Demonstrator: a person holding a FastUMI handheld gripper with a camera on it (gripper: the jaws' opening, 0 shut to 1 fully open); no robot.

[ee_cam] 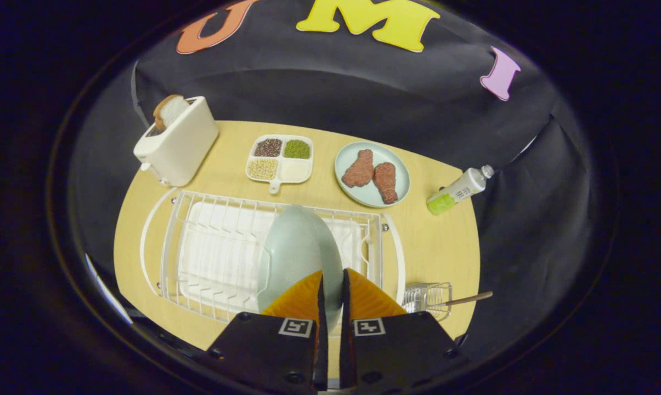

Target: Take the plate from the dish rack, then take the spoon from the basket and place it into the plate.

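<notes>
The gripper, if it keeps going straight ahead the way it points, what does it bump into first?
Nothing new: the gripper already has its fingers closed on the rim of the pale plate standing in the dish rack. Pushing on would probably press that plate against the rack's wires.

My fingers (330, 285) pinch the rim of a smooth, matt plate (300, 252) that looks ceramic. The rack (220, 258) is thin coated wire over a ribbed plastic tray. The table (440, 241) is pale smooth wood. The basket (428, 299) is shiny metal wire; the spoon (467, 299) handle looks wooden.
</notes>
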